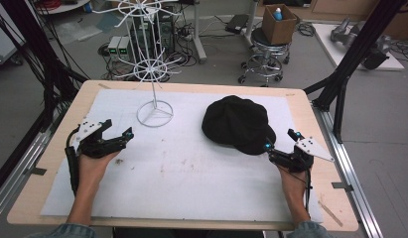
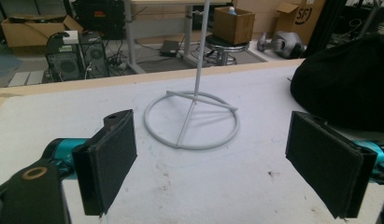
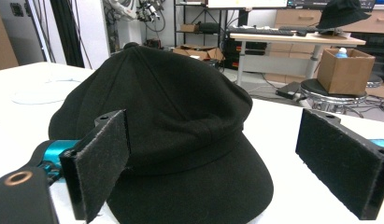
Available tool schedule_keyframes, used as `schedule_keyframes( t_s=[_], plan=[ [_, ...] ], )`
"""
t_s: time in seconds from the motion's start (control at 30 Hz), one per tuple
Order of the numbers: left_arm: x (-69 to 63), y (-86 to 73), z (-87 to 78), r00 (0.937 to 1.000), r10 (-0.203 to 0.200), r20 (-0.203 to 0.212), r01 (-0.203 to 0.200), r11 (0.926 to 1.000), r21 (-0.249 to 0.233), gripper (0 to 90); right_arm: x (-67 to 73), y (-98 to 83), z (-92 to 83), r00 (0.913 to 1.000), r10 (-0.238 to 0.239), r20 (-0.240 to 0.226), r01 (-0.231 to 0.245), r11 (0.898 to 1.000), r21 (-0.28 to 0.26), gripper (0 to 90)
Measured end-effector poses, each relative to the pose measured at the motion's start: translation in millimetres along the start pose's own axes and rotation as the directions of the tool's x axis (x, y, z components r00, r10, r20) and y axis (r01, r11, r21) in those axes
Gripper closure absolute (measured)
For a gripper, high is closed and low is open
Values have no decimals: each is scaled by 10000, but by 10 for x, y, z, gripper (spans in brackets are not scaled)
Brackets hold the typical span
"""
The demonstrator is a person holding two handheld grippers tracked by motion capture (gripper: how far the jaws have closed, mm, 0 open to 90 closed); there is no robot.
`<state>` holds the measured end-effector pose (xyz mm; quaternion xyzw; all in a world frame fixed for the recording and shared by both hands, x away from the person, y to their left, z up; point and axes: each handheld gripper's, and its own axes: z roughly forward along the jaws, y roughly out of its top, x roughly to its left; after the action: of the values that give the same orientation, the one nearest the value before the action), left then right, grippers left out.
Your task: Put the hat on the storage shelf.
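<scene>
Gaping left claw [image 1: 118,128] | right claw [image 1: 281,140] released at cap [image 1: 237,124] brim | stand [image 1: 154,74] top cut off

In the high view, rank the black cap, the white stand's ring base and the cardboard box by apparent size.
1. black cap
2. ring base and cardboard box: they look alike, and the box sits farther back, so I won't rank them.

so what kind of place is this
Most likely a robotics lab or workshop. Desktop computers and tangled cables sit on the floor behind the table, black frame struts flank it, and cardboard boxes and workbenches fill the background.
</scene>
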<state>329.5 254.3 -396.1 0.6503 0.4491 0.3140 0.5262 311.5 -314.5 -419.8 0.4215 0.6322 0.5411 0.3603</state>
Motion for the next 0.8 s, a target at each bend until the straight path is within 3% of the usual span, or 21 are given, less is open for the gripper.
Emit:
schedule_keyframes(
  t_s=[0.8],
  plan=[
    [1, 1, 8, 9999, -122, 23, 123, 9999, -63, 166, -4, -2, -6, 10000, -55, -19, 55, 10000, 72, 94]
  ],
)
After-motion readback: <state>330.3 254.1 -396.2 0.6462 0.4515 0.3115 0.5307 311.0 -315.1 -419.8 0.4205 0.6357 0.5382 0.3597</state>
